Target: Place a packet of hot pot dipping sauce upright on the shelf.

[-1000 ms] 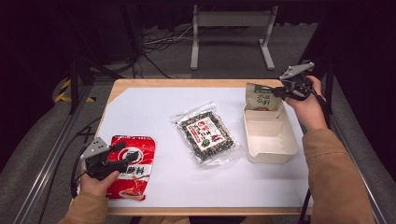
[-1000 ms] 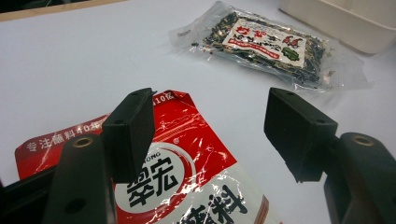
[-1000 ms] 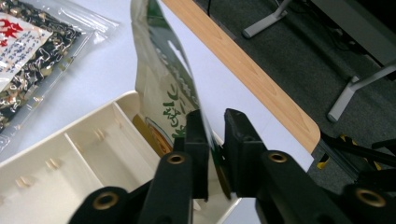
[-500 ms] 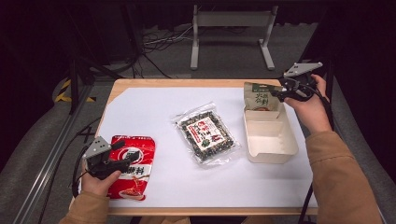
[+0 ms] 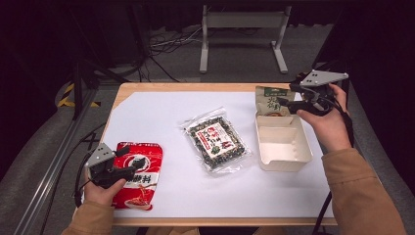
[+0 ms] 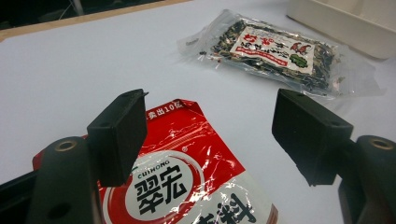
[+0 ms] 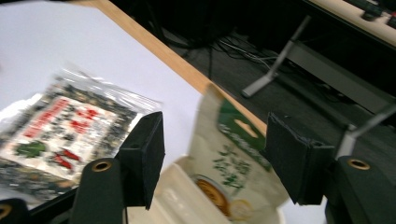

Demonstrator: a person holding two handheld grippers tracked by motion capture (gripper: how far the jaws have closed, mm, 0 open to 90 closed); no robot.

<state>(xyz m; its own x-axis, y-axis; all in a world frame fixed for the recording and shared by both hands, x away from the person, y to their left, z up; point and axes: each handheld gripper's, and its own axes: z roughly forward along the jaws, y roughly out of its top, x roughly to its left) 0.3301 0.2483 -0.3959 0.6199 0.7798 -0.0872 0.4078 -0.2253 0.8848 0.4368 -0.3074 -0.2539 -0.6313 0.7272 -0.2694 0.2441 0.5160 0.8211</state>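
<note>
Nearest the person, the left gripper (image 5: pixel 128 168) hovers over the red pouch (image 5: pixel 138 172), which lies flat at the near left corner of the bench (image 5: pixel 161 112). In the left gripper view its jaws stand wide over the pouch's top edge, one to each side, and no pad presses on the pouch (image 6: pixel 187 177). It has nothing in its grip.

Mid-bench lies the clear spice bag (image 5: pixel 217 140), untouched, just left of the white tray (image 5: pixel 284 159).

At the far right the change shows. A second ago the right gripper (image 5: pixel 286 104) was pinched on the green packet (image 5: pixel 270 101) at the tray's far end; its jaws have just been opening and the hand has drawn back to the right. In the right gripper view the packet (image 7: pixel 229 163) is framed between the spread jaws, free of both pads, leaning upright in the tray's far end.

That looks like a finished placement: one packet is in the tray, and the red pouch seems next to be picked up.
</note>
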